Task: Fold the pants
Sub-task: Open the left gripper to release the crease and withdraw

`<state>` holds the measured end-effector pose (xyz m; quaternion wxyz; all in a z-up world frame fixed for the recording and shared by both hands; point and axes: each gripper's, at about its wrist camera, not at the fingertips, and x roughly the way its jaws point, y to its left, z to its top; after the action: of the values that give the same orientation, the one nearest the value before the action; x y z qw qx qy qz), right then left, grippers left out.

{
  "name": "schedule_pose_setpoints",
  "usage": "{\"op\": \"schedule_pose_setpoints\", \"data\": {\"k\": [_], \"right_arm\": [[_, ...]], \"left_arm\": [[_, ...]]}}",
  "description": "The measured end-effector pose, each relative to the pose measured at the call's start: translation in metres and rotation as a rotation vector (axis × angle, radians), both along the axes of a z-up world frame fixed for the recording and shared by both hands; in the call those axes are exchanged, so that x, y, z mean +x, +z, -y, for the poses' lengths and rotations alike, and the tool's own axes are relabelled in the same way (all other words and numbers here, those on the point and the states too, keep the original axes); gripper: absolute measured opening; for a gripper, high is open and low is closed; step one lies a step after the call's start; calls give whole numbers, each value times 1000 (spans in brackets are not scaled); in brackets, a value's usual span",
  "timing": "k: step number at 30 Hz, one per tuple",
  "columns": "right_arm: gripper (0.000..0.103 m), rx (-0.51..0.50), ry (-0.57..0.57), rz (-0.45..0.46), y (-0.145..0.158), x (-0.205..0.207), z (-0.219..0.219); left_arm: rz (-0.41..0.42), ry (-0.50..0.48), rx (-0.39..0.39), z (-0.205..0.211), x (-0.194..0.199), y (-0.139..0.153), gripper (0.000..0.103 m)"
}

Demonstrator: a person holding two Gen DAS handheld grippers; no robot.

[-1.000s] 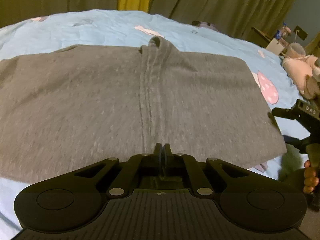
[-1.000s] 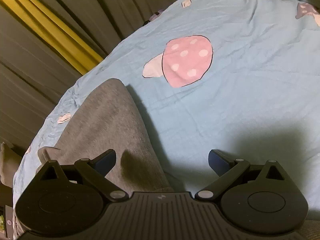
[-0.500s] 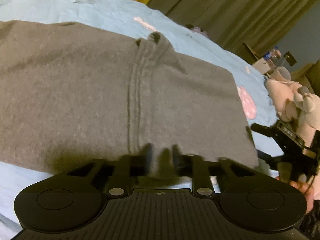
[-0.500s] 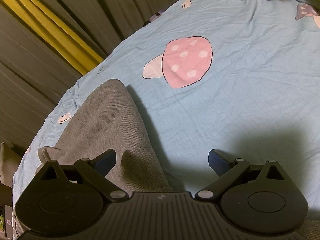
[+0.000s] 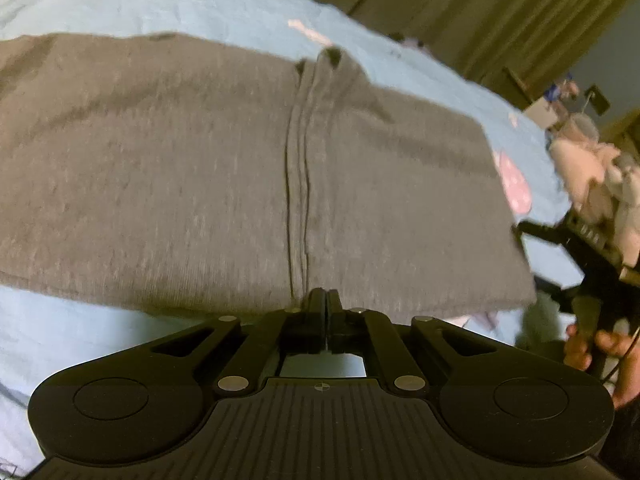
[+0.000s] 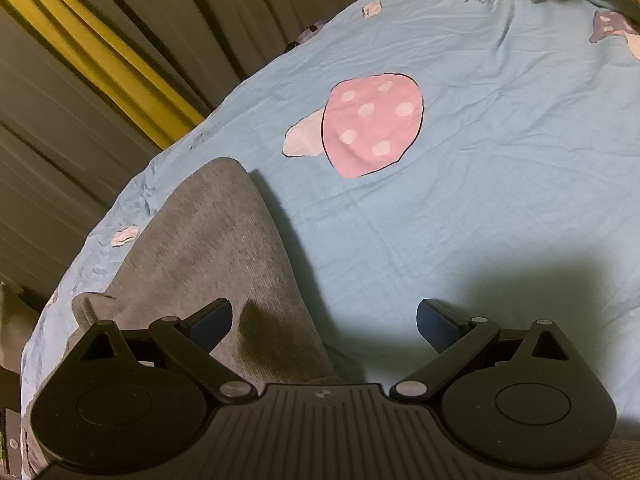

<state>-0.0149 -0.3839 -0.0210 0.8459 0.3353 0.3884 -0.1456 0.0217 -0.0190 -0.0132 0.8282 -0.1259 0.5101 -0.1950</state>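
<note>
Grey pants (image 5: pixel 200 184) are lying folded flat on the bed (image 6: pixel 480 220); the left tongs (image 5: pixel 324 300) are sitting pressed together at their near edge, gripping nothing visible, while the right tongs (image 6: pixel 324 320) are hanging wide open, empty, over the pants' end.

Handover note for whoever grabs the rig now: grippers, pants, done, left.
Left gripper: shut at the near edge of the grey pants; whether cloth is pinched cannot be told.
Right gripper: open, holding nothing, over the pants' right end and the blue sheet.
Pants: flat across the sheet, apparently folded once.
Left: further folds, probably end over end.
</note>
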Motion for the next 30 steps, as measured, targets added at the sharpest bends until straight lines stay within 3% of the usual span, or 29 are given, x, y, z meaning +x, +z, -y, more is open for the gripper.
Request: {"op": "schedule_pose_setpoints", "data": {"k": [1,3,4,7,9,11,12,15,22,25,29,30], "right_arm": [[99,-2,0,2,0,0,0],[99,-2,-3,5,1,-1,-1],[99,-2,-3,5,0,-1,-1],[99,-4,0,-4,-2,1,-2],[99,-10,7,-8,-2,3,-3],[99,-18,8,-8,-2,2,-4],[99,-20,7,-7,-2,2,-4],[99,-19,-1,-11,-1,1,-4],[99,-88,39,35,9,2,-13],[99,-204,114,110,22,8,-32],[98,-484,248,179,35,32,-71],[92,-511,274,189,37,39,-76]], "left_arm": [[16,9,-10,-1,0,3,4],[52,29,-31,-4,-1,8,18],[65,46,-40,-6,0,11,33],[99,69,-47,-1,4,18,37],[119,45,-48,8,6,21,45],[124,25,-29,18,9,19,66],[115,16,7,24,12,14,71],[17,26,168,31,23,-12,67],[27,68,95,17,22,-15,67],[35,67,92,16,20,-15,68],[52,63,85,15,21,-18,70],[57,60,86,15,20,-18,70]]}}
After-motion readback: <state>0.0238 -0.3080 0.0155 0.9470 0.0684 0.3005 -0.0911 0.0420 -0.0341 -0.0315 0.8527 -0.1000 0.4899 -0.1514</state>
